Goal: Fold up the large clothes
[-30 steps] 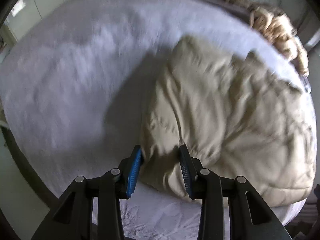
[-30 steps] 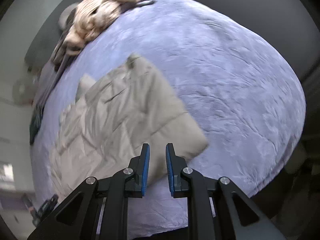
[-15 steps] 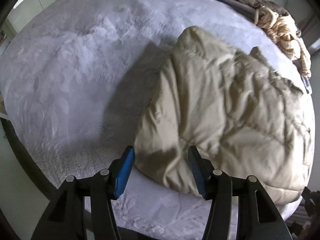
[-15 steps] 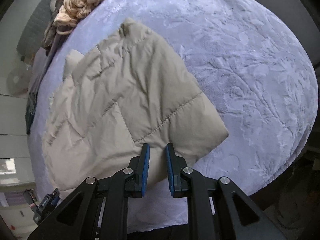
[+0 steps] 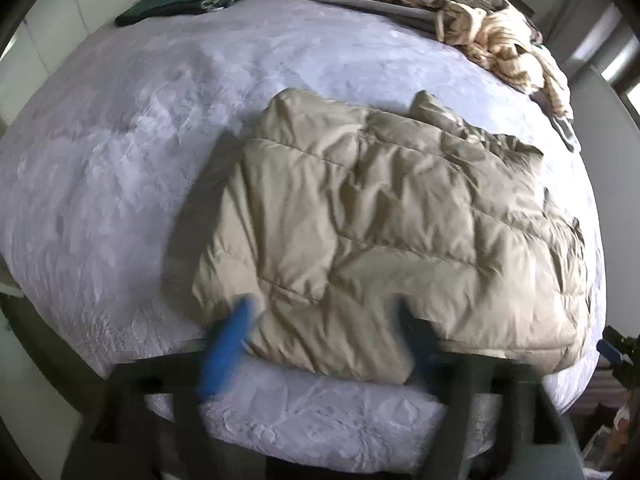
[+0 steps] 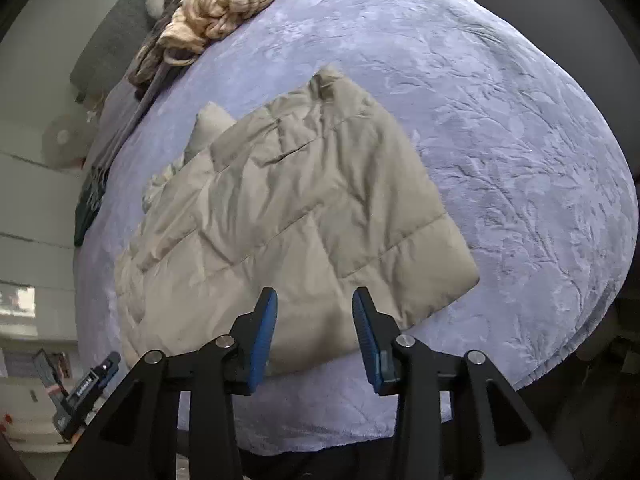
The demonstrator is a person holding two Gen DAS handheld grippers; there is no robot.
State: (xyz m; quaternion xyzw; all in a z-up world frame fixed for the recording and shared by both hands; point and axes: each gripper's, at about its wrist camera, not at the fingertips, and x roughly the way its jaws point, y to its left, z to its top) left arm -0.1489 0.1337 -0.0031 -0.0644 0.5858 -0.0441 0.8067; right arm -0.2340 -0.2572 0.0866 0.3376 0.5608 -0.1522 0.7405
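Note:
A beige quilted puffer jacket [image 5: 380,232] lies folded on the lavender bed cover [image 5: 120,160]; it also shows in the right wrist view [image 6: 288,220]. My left gripper [image 5: 324,320] is open and blurred by motion, above the jacket's near edge, holding nothing. My right gripper [image 6: 314,320] is open over the jacket's near edge, not touching it. The left gripper also shows in the right wrist view [image 6: 86,388], at the lower left past the bed's edge.
A pile of cream knitwear [image 6: 228,4] and dark clothes lies at the far end of the bed [image 6: 500,120], also seen in the left wrist view [image 5: 500,40]. A dark green folded cloth [image 5: 168,4] lies at the far left. The bed's edge is close below both grippers.
Both grippers opened and let go of the jacket, which now lies flat. Both drew back toward the bed's near edge; the left one is still moving.

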